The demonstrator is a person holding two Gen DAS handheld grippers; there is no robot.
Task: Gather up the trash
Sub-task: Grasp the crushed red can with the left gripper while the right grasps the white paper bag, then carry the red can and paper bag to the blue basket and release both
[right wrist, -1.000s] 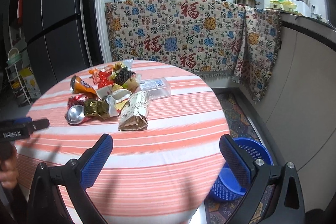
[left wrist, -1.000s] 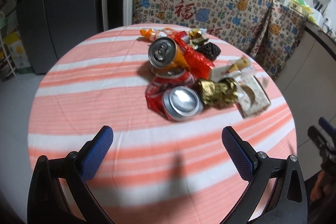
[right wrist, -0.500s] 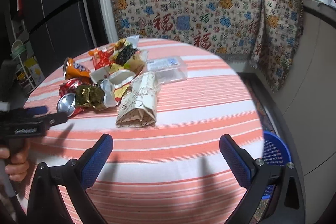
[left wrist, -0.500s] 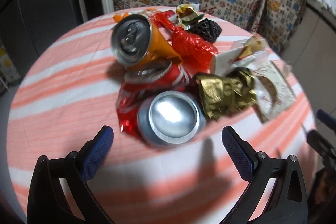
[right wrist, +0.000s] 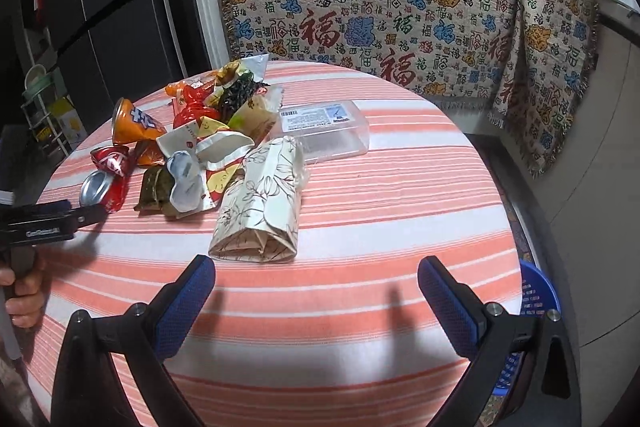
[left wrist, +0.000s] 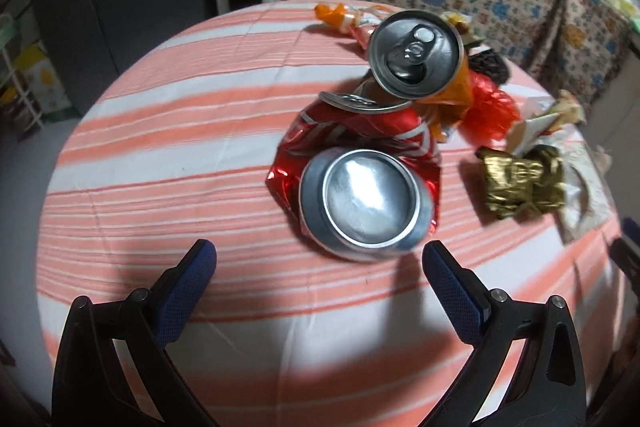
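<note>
The crushed red can (left wrist: pixel 360 195) lies base-first just beyond the left gripper (left wrist: pixel 320 259), jaws apart, the nearer one; right gripper (right wrist: pixel 316 279) jaws also apart.

A crushed red can (left wrist: pixel 362 163) lies on its side just ahead of the left gripper (left wrist: pixel 318 267), its silver base facing the blue pads. Behind it an orange can (left wrist: pixel 424 59) tilts, pull-tab end up. Ahead of the right gripper (right wrist: pixel 316 281) lies a flattened floral paper bag (right wrist: pixel 262 205), with a gold wrapper (left wrist: pixel 520 183) and a clear plastic box (right wrist: pixel 322 129) beyond.
</note>
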